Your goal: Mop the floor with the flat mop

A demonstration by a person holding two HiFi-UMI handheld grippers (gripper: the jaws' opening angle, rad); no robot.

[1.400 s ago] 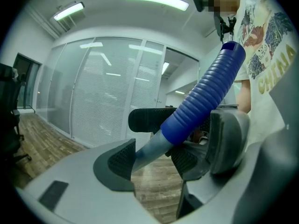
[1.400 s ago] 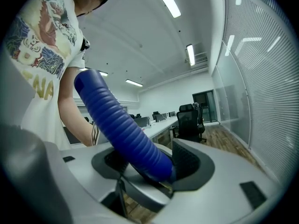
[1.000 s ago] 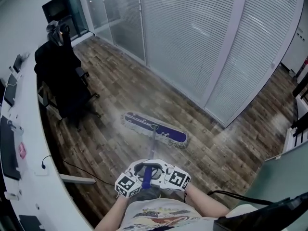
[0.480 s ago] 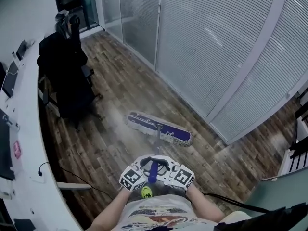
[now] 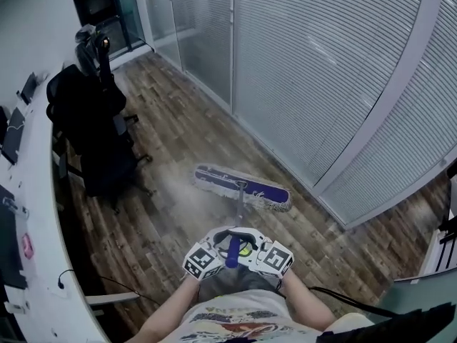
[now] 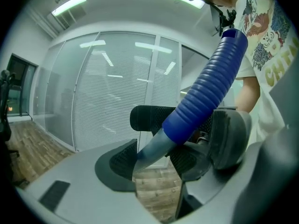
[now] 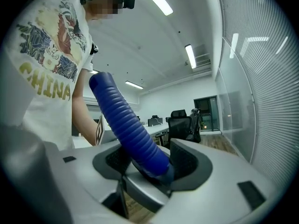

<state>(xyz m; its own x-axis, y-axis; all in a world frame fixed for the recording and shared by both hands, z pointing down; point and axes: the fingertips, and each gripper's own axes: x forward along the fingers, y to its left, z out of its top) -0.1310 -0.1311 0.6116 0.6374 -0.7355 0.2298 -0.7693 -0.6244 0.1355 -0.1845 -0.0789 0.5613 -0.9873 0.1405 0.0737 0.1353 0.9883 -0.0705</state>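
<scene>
Looking down, head view: a person in a printed T-shirt stands on a wood-plank floor with both forearms reaching forward.
Flat mop: its purple, white-fringed head lies flat on the floor ahead of the person, near the glass wall with shut blinds. The thin shaft slants back up toward the person.
Blue grip: the top end of the mop handle, held in front of the body.
Left tool: on the grip from the view's left, its marker cube facing the camera.
Right tool: on the grip from the other side, nose to nose with the left tool.
Surroundings: a black office chair stands at the view's left of the mop head. A curved white tabletop runs along the left edge.
Left gripper view, left tool: the jaws are set wide yet pinch the handle, with both pads against the grey shaft just below the ribbed blue grip. The grip slants up to the right toward the T-shirt.
Behind those jaws: a second dark textured pad lies across the shaft, with the glass wall and floor beyond.
Right gripper view, right tool: the jaws are clamped on the lower end of the blue grip, which leans up to the left.
Background: the T-shirt is at left, office chairs and a tabletop are in the distance, the glass wall is at right, and ceiling lights are overhead.
</scene>
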